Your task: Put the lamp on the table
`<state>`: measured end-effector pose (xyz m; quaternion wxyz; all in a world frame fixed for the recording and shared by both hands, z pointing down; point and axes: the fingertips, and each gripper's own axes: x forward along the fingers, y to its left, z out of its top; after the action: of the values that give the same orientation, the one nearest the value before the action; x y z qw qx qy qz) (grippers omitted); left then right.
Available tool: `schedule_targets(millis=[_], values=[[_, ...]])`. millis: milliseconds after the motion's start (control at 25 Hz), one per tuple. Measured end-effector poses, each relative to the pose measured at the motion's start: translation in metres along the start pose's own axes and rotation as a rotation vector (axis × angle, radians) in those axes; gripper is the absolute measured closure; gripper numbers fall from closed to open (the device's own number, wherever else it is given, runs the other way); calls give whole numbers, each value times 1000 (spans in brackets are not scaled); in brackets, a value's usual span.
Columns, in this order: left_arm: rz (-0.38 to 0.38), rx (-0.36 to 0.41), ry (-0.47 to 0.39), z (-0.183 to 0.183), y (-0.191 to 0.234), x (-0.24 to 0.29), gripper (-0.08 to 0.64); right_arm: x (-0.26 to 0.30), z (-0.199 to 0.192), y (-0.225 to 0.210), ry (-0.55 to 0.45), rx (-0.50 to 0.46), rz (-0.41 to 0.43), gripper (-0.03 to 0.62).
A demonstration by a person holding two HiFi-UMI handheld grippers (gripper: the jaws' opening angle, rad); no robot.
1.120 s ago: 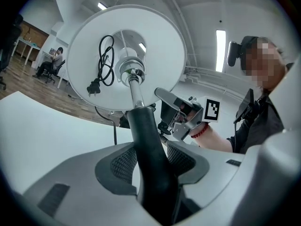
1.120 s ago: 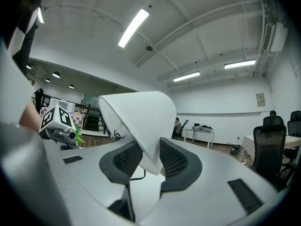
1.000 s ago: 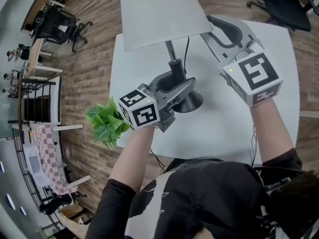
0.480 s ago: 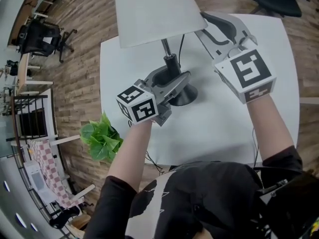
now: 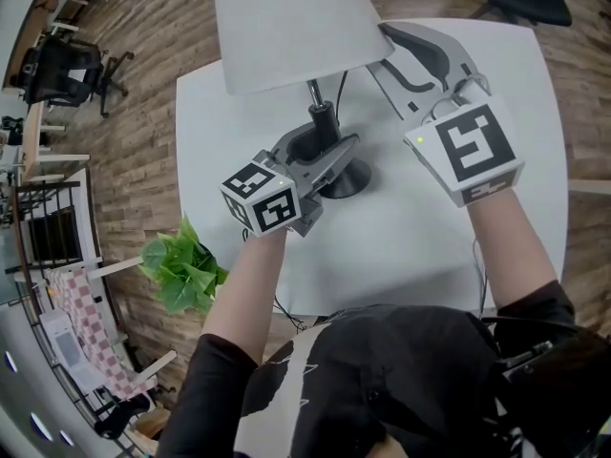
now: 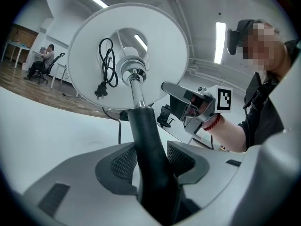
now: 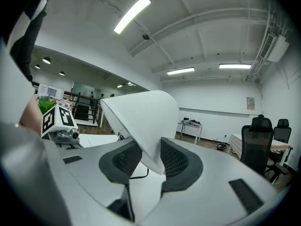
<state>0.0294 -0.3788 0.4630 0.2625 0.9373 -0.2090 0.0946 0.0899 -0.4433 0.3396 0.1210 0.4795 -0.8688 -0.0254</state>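
Head view, left gripper [image 5: 329, 143]: jaws clamped on the dark stem [image 5: 322, 122] of the lamp [image 5: 336, 175], just above its round base.
Head view, right gripper [image 5: 389, 38]: its jaws reach the right rim of the white shade [image 5: 286, 22].
Head view, table [image 5: 449, 246]: white, with bare top all round the lamp base. A green plant [image 5: 181, 265] stands past its left edge. Whether the base rests on the top cannot be told.
Left gripper view, left gripper [image 6: 151, 160]: both pads press the stem [image 6: 143, 126], which rises upright into the shade [image 6: 164, 55]. A coiled cord [image 6: 106, 65] hangs inside.
Right gripper view, right gripper [image 7: 151, 161]: jaws have just been opening slightly. The lower rim of the shade [image 7: 141, 121] sits between the pads, touching both.
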Motion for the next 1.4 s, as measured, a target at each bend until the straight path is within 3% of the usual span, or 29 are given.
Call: schedule_targets(millis=[280,400,640,840,1400], values=[[5,25,-7,-7,0,0,356,-4,0,5,-65,-50,-3,463],[13,57,3,-8,0,0,354,-7,-4,6,-42,-48,-30,463],[29,97,-4,-8,-1,-1,350,-10,9,10,-94,-168,-70,465],[92,197,-23,-1,2,-5,293,-12,12,10,-95,-161,-90,468],[133,230,-55,1,5,-13,256,-13,16,19,-100,-238,-92,482]])
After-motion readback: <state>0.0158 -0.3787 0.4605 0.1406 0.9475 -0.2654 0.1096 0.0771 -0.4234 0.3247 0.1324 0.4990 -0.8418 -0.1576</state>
